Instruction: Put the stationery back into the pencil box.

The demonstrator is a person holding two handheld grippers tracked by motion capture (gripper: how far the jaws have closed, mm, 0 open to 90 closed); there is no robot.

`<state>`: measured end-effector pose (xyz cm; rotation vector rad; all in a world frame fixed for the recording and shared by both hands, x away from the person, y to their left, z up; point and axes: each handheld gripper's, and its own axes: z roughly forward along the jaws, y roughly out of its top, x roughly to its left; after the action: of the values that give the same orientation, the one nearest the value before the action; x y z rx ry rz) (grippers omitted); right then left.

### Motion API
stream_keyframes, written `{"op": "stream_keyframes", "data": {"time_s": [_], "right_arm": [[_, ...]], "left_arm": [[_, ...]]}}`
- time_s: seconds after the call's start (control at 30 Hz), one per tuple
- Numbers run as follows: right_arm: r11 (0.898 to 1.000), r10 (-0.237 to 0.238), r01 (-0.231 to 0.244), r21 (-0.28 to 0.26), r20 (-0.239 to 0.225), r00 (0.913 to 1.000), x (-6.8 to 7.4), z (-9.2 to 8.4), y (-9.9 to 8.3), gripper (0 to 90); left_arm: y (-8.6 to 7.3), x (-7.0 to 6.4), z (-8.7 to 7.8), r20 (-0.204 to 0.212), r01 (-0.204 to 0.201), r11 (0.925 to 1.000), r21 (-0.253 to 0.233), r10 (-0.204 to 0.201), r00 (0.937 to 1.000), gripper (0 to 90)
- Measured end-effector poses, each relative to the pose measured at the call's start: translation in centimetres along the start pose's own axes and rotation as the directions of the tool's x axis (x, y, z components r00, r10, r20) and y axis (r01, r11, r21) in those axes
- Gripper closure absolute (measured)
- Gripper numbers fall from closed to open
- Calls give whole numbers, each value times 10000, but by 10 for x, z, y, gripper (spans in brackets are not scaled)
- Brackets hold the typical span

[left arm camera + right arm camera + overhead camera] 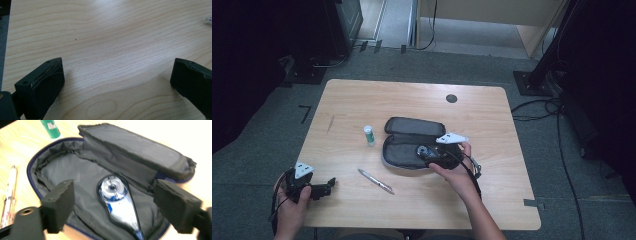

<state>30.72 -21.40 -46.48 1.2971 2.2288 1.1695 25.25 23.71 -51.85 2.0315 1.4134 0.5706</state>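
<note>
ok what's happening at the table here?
A person is packing an open pencil case. The right gripper hovers over it, jaws open, with a correction tape dispenser lying inside, apart from the jaws. A pen and a glue stick lie on the table outside the case. The left gripper rests at the near left edge, jaws open.

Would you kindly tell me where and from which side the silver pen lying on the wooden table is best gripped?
Grip the slim silver pen across the middle of its barrel, coming straight down from above. It lies flat and slanted on the light wooden table, apart from the open dark fabric pencil case, so the jaws should turn crosswise to its length. The open left gripper is probably nearest.
</note>
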Motion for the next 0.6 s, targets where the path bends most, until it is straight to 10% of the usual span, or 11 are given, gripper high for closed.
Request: {"op": "stream_keyframes", "data": {"time_s": [0.13, 0.6], "right_arm": [[9999, -122, 120, 74, 273, 9996, -1, -11, -7, 5], [9991, 425, -420, -98, 587, 9974, -20, -51, -34, 0]], "left_arm": [[0, 0, 0, -2, 3, 10000, 10, -3, 10000, 0], [0, 0, 0, -1, 7, 10000, 3, -7, 10000, 0]]}}
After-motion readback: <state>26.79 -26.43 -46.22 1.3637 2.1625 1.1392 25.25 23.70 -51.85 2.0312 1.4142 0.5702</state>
